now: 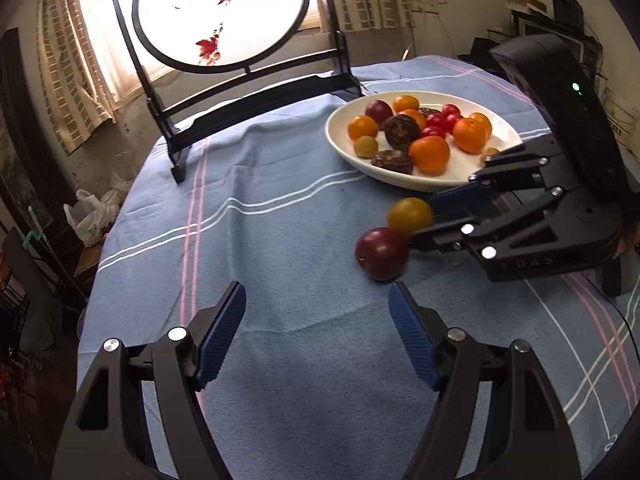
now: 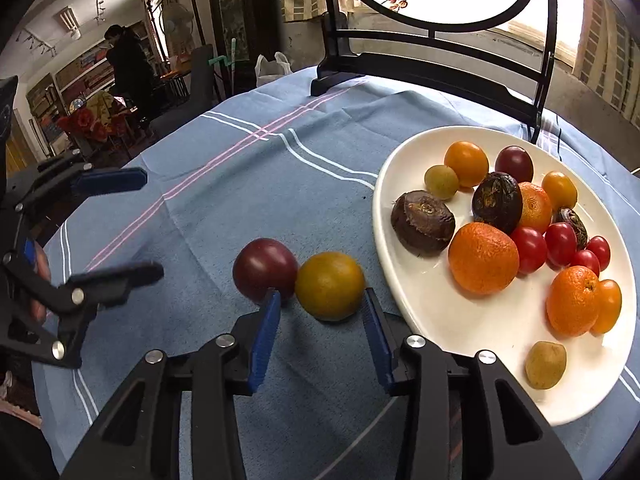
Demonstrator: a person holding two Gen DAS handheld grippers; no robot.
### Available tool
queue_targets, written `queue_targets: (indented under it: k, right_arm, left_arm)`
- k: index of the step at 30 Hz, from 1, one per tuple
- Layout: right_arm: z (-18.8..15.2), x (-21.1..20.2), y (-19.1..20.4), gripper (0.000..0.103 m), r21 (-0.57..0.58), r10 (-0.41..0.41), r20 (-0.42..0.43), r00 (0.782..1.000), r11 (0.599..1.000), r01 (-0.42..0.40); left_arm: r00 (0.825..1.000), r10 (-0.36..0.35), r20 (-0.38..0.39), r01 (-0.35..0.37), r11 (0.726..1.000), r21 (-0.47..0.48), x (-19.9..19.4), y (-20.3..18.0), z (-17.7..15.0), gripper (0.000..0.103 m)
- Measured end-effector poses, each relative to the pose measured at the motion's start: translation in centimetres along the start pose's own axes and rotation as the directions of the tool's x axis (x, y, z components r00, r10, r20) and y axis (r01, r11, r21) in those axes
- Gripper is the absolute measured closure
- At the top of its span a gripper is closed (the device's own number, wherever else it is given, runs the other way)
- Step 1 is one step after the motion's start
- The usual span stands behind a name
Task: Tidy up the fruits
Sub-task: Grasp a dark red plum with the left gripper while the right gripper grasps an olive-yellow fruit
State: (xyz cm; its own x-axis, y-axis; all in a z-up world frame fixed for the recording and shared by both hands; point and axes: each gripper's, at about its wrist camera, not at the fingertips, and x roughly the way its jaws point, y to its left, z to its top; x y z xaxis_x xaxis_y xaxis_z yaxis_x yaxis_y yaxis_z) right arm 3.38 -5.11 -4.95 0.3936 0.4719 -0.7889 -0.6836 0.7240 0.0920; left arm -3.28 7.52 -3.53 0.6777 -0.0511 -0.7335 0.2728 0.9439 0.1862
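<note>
Left gripper [image 1: 316,288] released, ribbed blue fingers [image 1: 222,332] spread wide above the soft blue cloth [image 1: 280,240] with its thin white and pink stripes, nothing between them. Right gripper [image 2: 321,293] straddling a smooth round yellow-orange fruit [image 2: 330,286] resting on the cloth-covered surface, fingers not clenched, a sliver of gap on the side toward the glossy dark-red fruit [image 2: 265,270] touching it. Just beside, a shallow glazed white plate [image 2: 500,340] holding dimpled oranges [image 2: 483,258], shiny little red tomatoes [image 2: 529,249], wrinkled dark-brown fruits [image 2: 423,222] and dull pale-green ones [image 2: 441,181].
</note>
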Motion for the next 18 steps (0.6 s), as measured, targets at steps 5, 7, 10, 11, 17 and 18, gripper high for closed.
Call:
queue_targets:
  k: [5,7,10,11,17,18]
  right_arm:
    - [-1.4,-1.4,-0.3,0.072,0.018,0.012,0.002,1.0,1.0,-0.012]
    - [-2.1,-2.5,-0.7,0.073,0.033,0.028,0.014,1.0,0.999,-0.029]
    - [-3.1,-4.5,-1.7,0.074,0.063,0.036,0.04,0.999,0.997,-0.039]
    - [-3.5,-5.2,-2.2,0.076,0.076,0.032,0.048,0.998,0.996,-0.036]
    - [-5.0,-7.9,-3.8,0.089,0.093,0.055,0.054,0.997,0.994,-0.06]
    - [-5.3,-8.0,-3.8,0.082,0.093,0.043,0.05,0.998,0.994,-0.048]
  left_arm:
    - [0.999,-0.043,-0.014,0.044,0.998,0.04,1.7,-2.3,0.4,0.031]
    - [0.998,-0.066,-0.02,0.066,0.997,0.04,2.4,-2.8,0.8,0.031]
    - [0.998,-0.061,-0.029,0.062,0.997,0.038,3.7,-3.5,1.5,0.031]
    - [0.998,-0.058,-0.03,0.059,0.998,0.037,4.1,-3.7,1.8,0.031]
    - [0.993,-0.072,-0.09,0.071,0.997,-0.009,6.6,-3.7,2.5,0.052]
    - [0.993,-0.072,-0.093,0.071,0.997,-0.014,6.8,-3.8,2.4,0.057]
